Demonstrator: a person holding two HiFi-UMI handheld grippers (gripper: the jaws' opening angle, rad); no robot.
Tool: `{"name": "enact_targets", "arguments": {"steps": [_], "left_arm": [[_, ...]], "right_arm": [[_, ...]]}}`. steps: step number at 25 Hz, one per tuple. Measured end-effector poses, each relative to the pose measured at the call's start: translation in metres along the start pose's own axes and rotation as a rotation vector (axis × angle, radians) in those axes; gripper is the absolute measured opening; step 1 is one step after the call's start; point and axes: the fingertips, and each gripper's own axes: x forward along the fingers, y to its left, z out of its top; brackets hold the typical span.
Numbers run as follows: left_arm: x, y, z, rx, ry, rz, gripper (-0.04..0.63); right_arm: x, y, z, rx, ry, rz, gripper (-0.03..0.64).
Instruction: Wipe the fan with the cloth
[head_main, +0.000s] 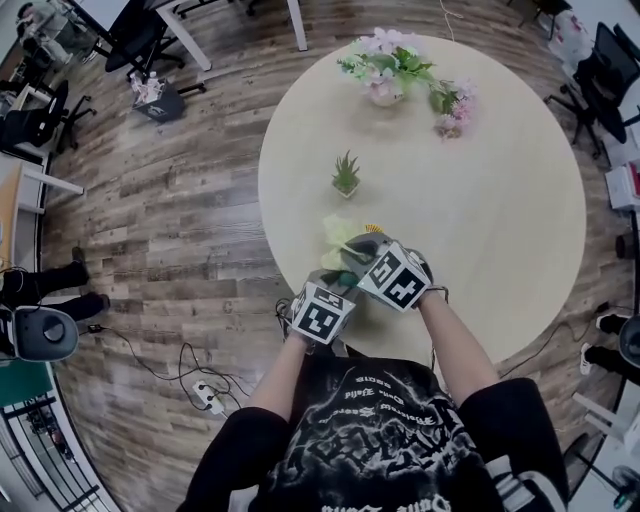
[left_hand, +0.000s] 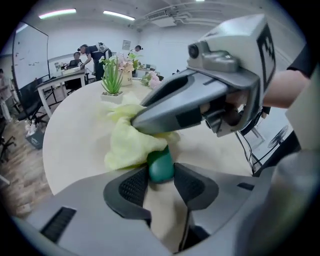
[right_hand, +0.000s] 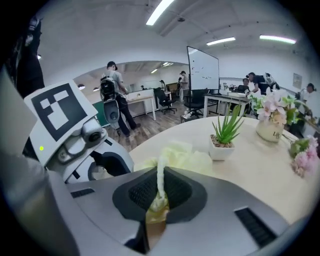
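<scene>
Potted plant (head_main: 346, 176) and flower vase (head_main: 385, 80) stand apart (on round table (head_main: 500, 200)).

Between the fingers (left_hand: 134, 186) of the left gripper (left_hand: 161, 176) only a rounded green end (left_hand: 160, 167) shows. The rest lies hidden under the crumpled pale yellow cloth (left_hand: 127, 145) and the right gripper (left_hand: 135, 120). The far-off people (left_hand: 90, 52) at the desks are too small to tell apart.

This is an open-plan office. A pale round tabletop (head_main: 500, 200) stands on wood-plank flooring (head_main: 170, 200), with black swivel chairs (head_main: 612, 60) around the room's edges. Beyond it are white desks (right_hand: 142, 102) with people standing and sitting at them, a whiteboard (right_hand: 202, 67), and long ceiling strip lights (right_hand: 162, 11).
</scene>
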Motion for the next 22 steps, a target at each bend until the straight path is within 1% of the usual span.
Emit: {"name": "enact_targets", "arguments": {"steps": [5,7,11,13,15,18,20,22], "left_arm": [[0.002,0.002,-0.001,-0.017,0.006,-0.004,0.183],[0.002,0.002,-0.001,-0.014,0.008,-0.007,0.183],[0.004,0.0,0.001,0.054,0.002,-0.009,0.181],[0.004,-0.001,0.0,0.068,-0.001,-0.004,0.181],[0.004,-0.002,-0.001,0.079,0.005,0.002,0.182],[0.004,-0.002,-0.001,0.086,0.013,0.0,0.181],[0.003,-0.003,-0.003,0.089,0.027,-0.003,0.181],[0.003,-0.004,-0.003,0.101,0.032,-0.011,0.181]], "right_arm": [[-0.002,0.028,-0.015,0.191,-0.054,0.095,0.029],[-0.002,0.035,-0.019,0.246,-0.061,0.129,0.029],[-0.005,0.042,-0.025,0.334,-0.029,0.214,0.028],[-0.008,0.045,-0.029,0.381,-0.008,0.253,0.028],[-0.011,0.046,-0.033,0.417,0.0,0.273,0.029],[-0.017,0.043,-0.037,0.453,-0.026,0.251,0.029],[-0.019,0.043,-0.038,0.466,-0.045,0.206,0.029],[-0.024,0.042,-0.041,0.458,-0.061,0.146,0.029]]}}
